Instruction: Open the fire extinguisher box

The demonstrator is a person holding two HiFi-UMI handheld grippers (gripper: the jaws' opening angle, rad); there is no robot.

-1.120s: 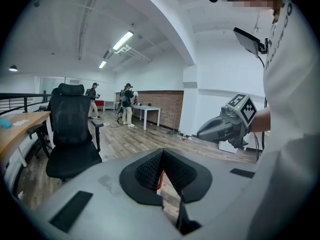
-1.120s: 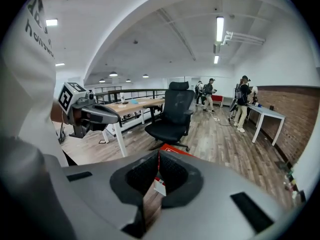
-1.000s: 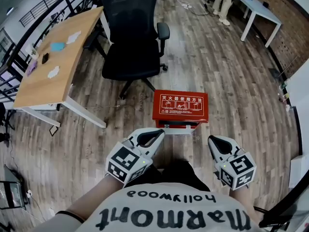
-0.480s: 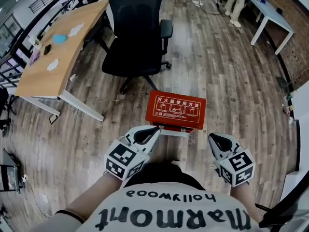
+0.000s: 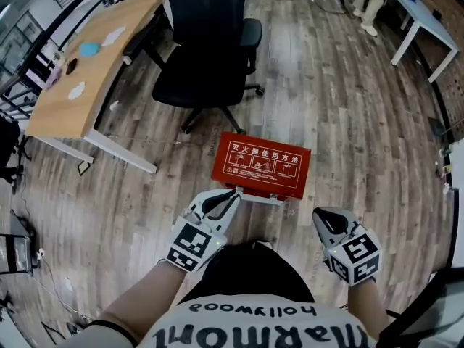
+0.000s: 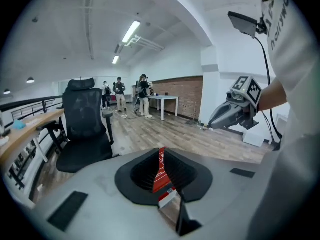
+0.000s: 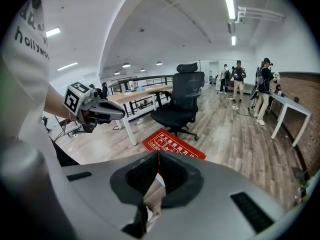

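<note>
Fire extinguisher box [image 5: 262,166], red, labelled 灭火器使用方法

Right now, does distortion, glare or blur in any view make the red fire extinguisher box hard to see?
Head view: the floor planks bend toward the edges, but the fire extinguisher box is sharp and evenly lit. Left gripper view: black corners, and only a red sliver of it shows past the left gripper. Right gripper view: the ceiling lamps flare white, yet the box is clear.
</note>
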